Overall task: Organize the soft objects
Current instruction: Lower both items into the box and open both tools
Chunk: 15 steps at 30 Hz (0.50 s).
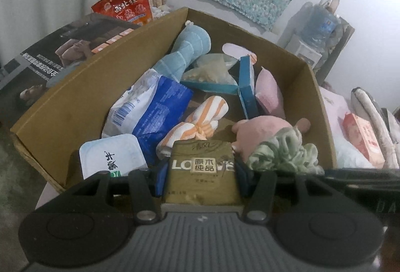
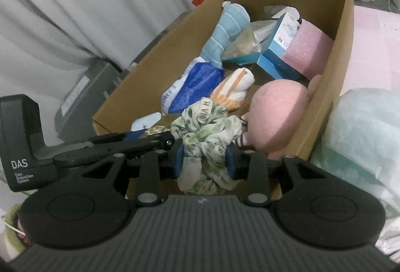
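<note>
Left tongs (image 1: 201, 179) pinch an olive-brown tissue packet (image 1: 201, 172); right tongs (image 2: 203, 159) pinch a crumpled green-and-white cloth (image 2: 207, 137), both over the open cardboard box (image 1: 75, 86).

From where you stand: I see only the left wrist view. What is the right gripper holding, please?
Observer: The right gripper is shut on the green scrunchie; the band bunches between its blue pads.
Operator: Is it inside the box?
Observer: Most of it hangs over the near end of the box, beside the pink plush.
Operator: What lies to the right of the box?
Observer: A pink surface and a pale teal bundle.
</note>
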Motion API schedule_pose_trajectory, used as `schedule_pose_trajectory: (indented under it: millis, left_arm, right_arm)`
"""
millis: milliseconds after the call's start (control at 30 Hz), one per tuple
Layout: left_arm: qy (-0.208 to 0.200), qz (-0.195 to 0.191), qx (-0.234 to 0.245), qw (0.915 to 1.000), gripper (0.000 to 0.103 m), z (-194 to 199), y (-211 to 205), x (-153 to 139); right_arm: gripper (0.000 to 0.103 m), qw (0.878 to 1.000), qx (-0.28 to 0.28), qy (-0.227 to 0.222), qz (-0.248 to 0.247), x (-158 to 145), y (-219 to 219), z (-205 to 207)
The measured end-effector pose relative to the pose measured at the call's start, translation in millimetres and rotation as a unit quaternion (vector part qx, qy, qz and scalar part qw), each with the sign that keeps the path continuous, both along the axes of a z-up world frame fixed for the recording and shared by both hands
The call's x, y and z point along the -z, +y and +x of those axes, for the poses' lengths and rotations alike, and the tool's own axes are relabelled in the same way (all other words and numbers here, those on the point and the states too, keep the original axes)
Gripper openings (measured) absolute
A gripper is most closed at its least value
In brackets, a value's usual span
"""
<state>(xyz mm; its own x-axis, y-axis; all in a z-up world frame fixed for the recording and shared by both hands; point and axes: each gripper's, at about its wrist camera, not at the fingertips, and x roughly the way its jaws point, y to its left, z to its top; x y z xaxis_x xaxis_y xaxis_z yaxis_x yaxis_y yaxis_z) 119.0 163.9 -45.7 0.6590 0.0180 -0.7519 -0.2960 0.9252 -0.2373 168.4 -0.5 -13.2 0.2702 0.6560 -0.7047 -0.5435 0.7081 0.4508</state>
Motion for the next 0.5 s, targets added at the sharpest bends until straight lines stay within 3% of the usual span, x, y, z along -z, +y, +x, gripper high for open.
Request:
schedule_pose_trajectory:
  millis: [167, 300, 500]
  left_arm:
    - [-0.001, -0.006, 0.001, 1.0000, 0.055, 0, 2, -3]
    - [-0.007, -0.010, -0.005, 0.9999, 0.065, -5, 5, -9]
    - [-0.020, -0.008, -0.016, 0.9996, 0.067, -16, 8, -19]
  right_arm:
    - [0.040, 1.000, -0.006, -0.005, -0.020, -1, 5, 3]
    - [0.049, 1.000, -0.006, -0.002, -0.019, -2, 3, 4]
    - [0.051, 1.000, -0.007, -0.004, -0.023, -4, 3, -1]
